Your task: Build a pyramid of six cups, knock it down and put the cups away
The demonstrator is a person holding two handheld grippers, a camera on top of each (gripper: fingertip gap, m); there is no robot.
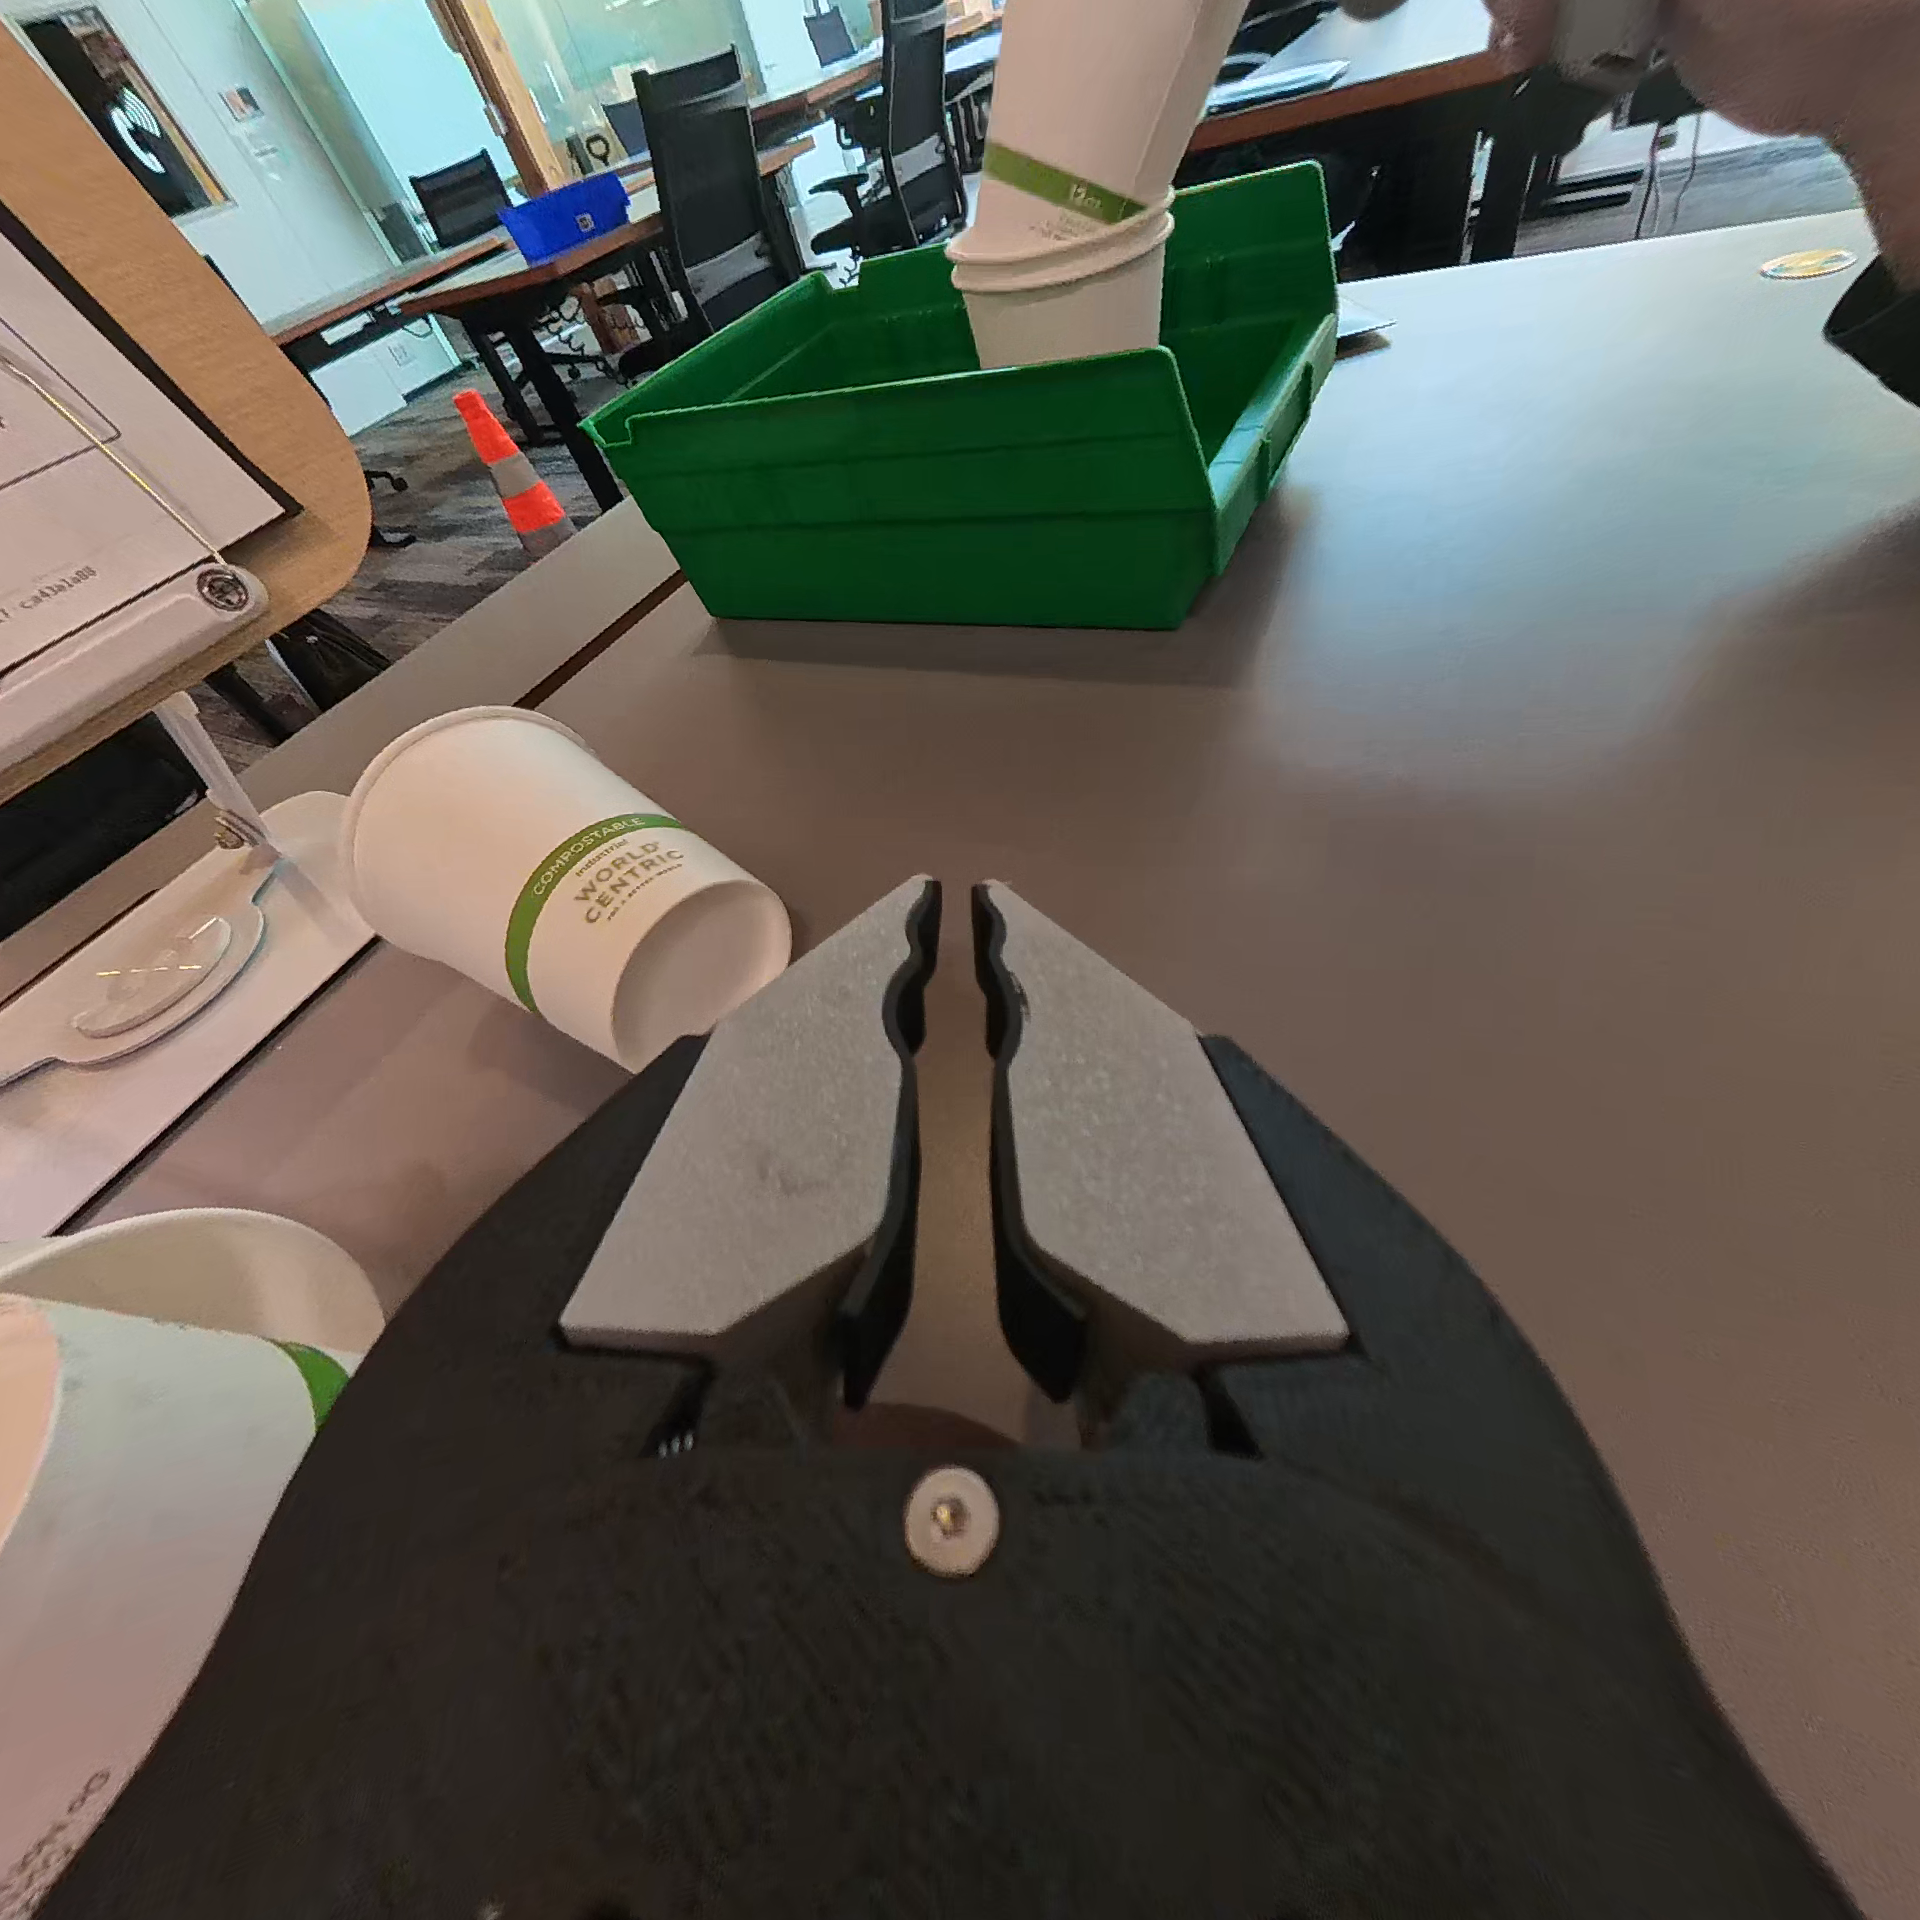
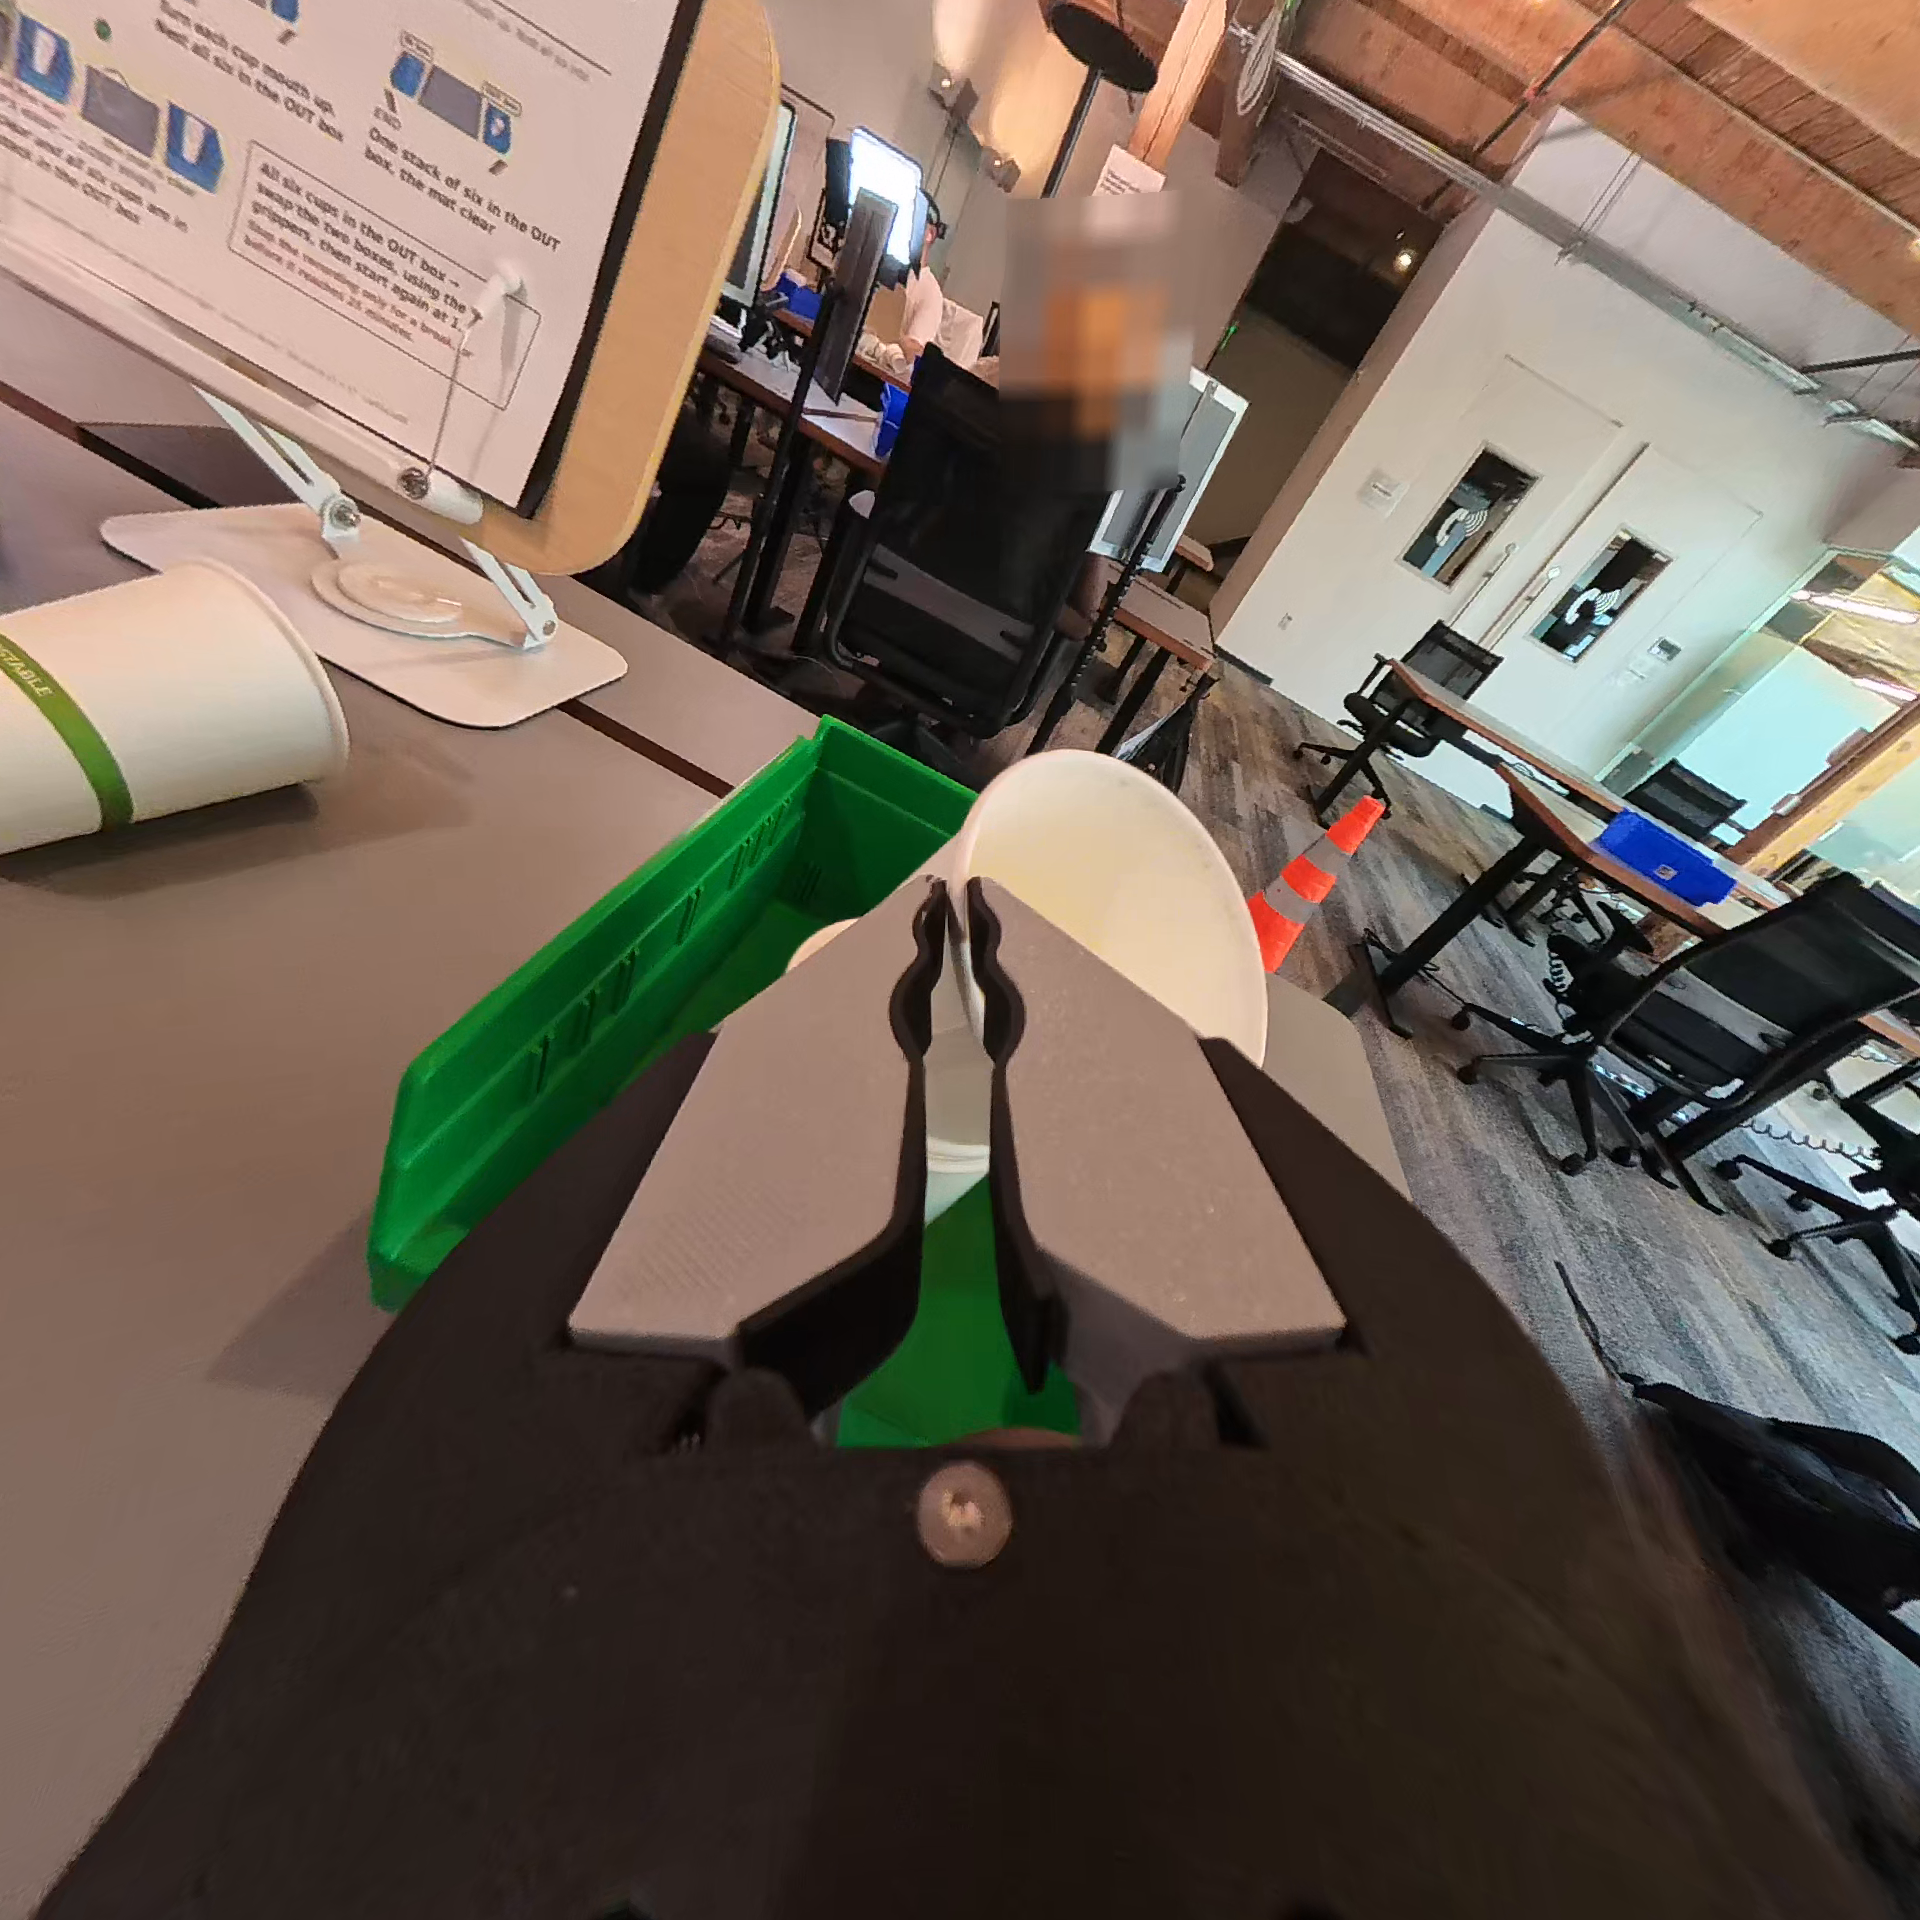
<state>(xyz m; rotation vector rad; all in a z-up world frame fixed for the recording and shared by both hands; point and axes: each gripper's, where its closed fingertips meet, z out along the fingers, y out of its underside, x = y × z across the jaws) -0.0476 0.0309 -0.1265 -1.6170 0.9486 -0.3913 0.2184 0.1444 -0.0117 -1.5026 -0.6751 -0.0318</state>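
Over green bin (image 2: 582,1049), cup (image 2: 1122,894) rim in right tongs (image 2: 958,902)

Open-plan office. Grey table (image 1: 1351,779) in the foreground. Floor (image 2: 1558,1195) of grey wood-look planks. Long wooden desks (image 2: 1538,769) with black office chairs (image 2: 1745,1018) alongside. Orange traffic cone (image 2: 1314,878) stands on the floor between desks. White walls (image 2: 1382,343), glass partitions (image 1: 343,135), exposed brick ceiling (image 2: 1662,94). Blue bin (image 2: 1662,857) rests on a far desk. Bright, even daylight.
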